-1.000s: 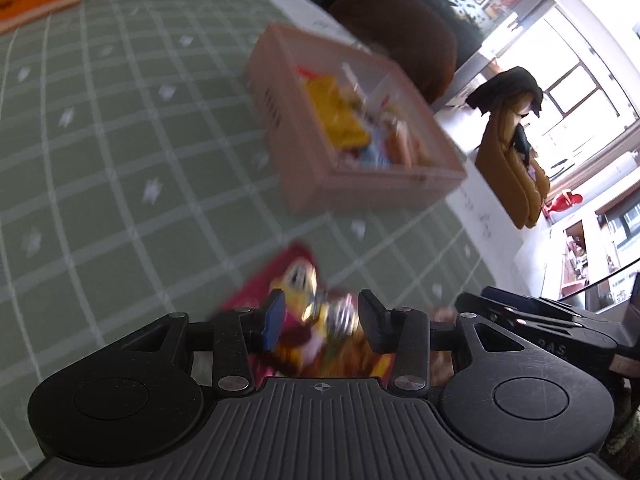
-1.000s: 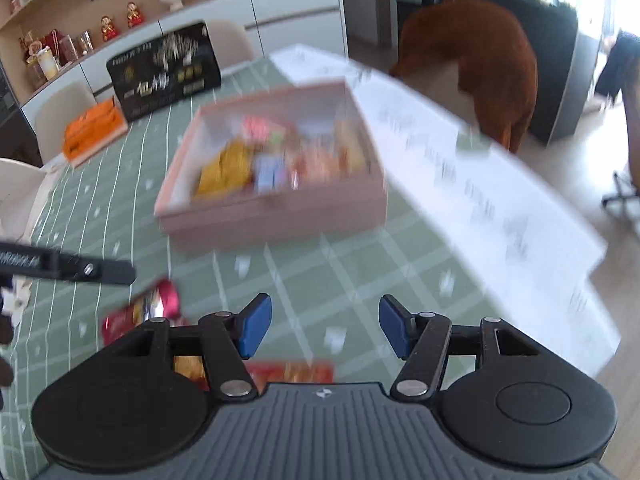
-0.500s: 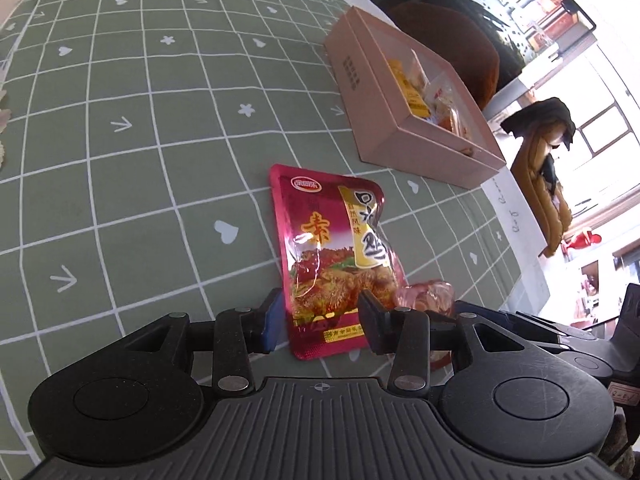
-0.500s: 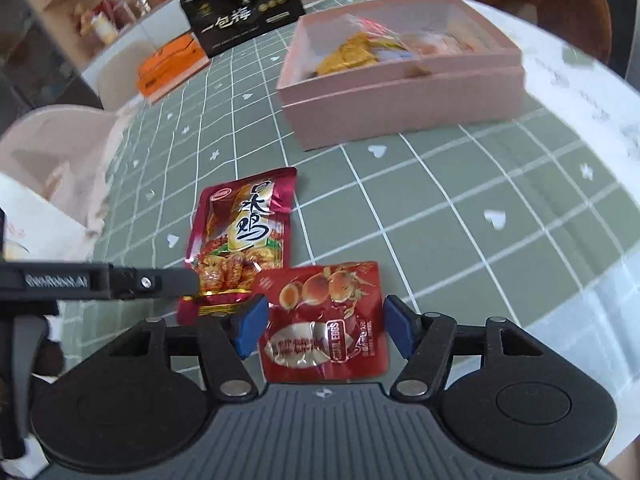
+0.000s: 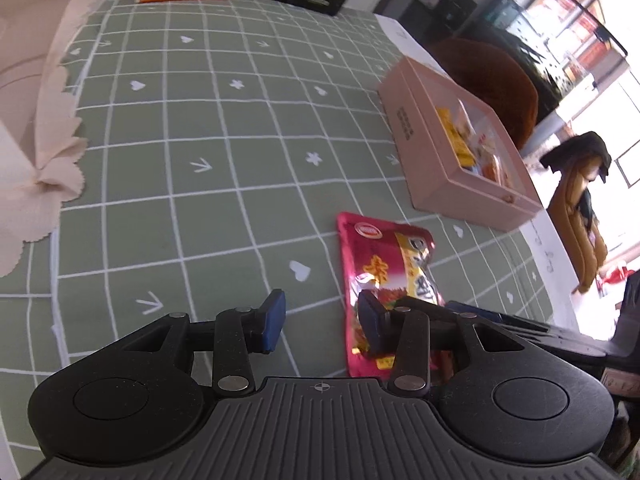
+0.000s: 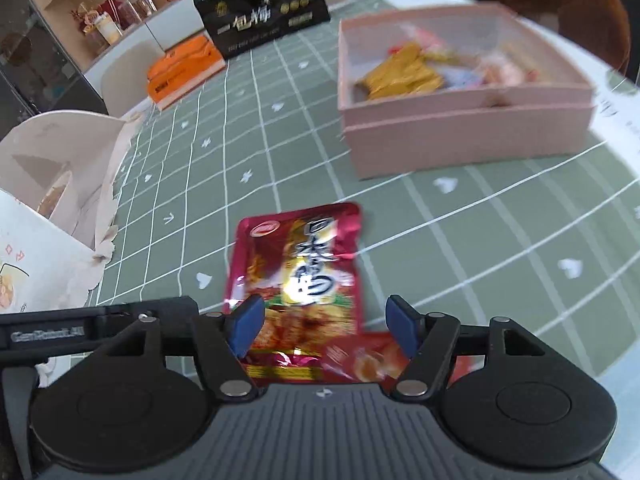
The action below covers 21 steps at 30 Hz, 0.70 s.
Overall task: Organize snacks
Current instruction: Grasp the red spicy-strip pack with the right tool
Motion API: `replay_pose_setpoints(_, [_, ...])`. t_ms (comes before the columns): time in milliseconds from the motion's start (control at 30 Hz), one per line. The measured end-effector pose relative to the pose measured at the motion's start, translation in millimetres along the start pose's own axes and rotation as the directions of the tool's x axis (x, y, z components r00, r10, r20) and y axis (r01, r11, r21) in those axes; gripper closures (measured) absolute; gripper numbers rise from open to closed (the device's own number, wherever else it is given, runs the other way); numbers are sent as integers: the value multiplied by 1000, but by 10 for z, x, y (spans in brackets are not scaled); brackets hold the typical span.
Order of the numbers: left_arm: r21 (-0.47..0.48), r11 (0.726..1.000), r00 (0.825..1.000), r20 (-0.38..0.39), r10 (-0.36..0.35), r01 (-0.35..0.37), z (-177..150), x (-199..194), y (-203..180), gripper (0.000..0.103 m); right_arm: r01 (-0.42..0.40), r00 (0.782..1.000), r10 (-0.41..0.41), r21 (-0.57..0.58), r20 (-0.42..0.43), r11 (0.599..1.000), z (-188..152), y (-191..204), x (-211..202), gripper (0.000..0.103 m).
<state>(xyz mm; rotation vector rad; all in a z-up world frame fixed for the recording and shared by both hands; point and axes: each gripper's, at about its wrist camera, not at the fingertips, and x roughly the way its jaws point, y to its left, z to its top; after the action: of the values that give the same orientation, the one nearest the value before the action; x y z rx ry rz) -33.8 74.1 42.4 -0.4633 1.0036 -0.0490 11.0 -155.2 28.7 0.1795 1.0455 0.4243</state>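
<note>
A red snack packet (image 6: 304,276) with yellow lettering lies flat on the green checked tablecloth (image 5: 192,168). My right gripper (image 6: 322,326) hovers over its near end; its jaws are opening and the pads do not press on it. A second red packet (image 6: 374,362) with egg pictures lies just under that gripper's right finger. In the left wrist view the same lettered packet (image 5: 384,276) lies to the right of my left gripper (image 5: 322,322), which stands open over bare cloth with nothing between its fingers. The pink box (image 6: 464,136) beyond holds several snacks.
The right gripper's black body (image 5: 532,328) shows at the right of the left view. A pale scalloped paper box (image 5: 36,120) stands at the left. An orange box (image 6: 182,70) and a black box (image 6: 264,24) sit at the table's far side. A brown chair (image 5: 492,84) stands behind the pink box.
My left gripper has slid left off the lettered packet onto bare cloth. My right gripper has moved left from the egg packet to over the lettered packet, and its jaws have widened.
</note>
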Motion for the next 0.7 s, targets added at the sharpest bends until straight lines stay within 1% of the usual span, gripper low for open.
replay_pose_setpoints(33, [-18, 1000, 1000, 9, 7, -7, 8, -8, 35, 58, 2, 1000, -2, -3, -1, 1000, 11, 50, 44, 28])
replay_pose_setpoints(67, [-37, 999, 1000, 16, 14, -14, 16, -9, 72, 58, 7, 1000, -7, -10, 5, 1000, 19, 112, 74, 26])
replay_pose_setpoints(133, [-69, 997, 1000, 19, 24, -23, 31, -8, 133, 58, 19, 1000, -19, -36, -4, 999, 28, 217, 133, 16])
replay_pose_setpoints(200, [-88, 996, 999, 27, 20, -18, 37, -31, 170, 58, 48, 999, -48, -79, -5, 996, 25, 332, 201, 11])
replay_pose_setpoints(300, [-105, 994, 999, 49, 12, -7, 49, -74, 203, 58, 115, 993, -116, -150, 2, 982, 29, 486, 300, 9])
replay_pose_setpoints(433, [-129, 992, 998, 63, 1, 7, 52, -83, 259, 58, 194, 980, -200, -248, 2, 949, 16, 664, 435, 4])
replay_pose_setpoints(467, [-128, 992, 998, 63, 0, 8, 47, -78, 263, 58, 208, 977, -214, -274, 7, 939, 8, 702, 461, 3])
replay_pose_setpoints(500, [-125, 992, 998, 60, -1, 9, 42, -67, 265, 58, 197, 979, -203, -280, 8, 940, 9, 706, 474, 2])
replay_pose_setpoints(567, [-118, 993, 998, 57, -6, 13, 30, -59, 273, 58, 176, 983, -186, -308, -4, 935, 42, 697, 487, 2])
replay_pose_setpoints(600, [-115, 993, 998, 56, -8, 14, 24, -59, 276, 58, 159, 985, -174, -327, -15, 931, 69, 680, 485, 5])
replay_pose_setpoints(633, [-112, 994, 998, 55, -9, 15, 18, -57, 276, 58, 148, 986, -165, -344, -19, 927, 99, 668, 477, 10])
replay_pose_setpoints(667, [-110, 994, 999, 53, -11, 17, 14, -55, 274, 58, 138, 987, -158, -356, -28, 924, 131, 649, 464, 12])
replay_pose_setpoints(700, [-108, 994, 999, 51, -14, 19, 10, -53, 274, 58, 129, 988, -151, -361, -33, 924, 162, 630, 444, 17])
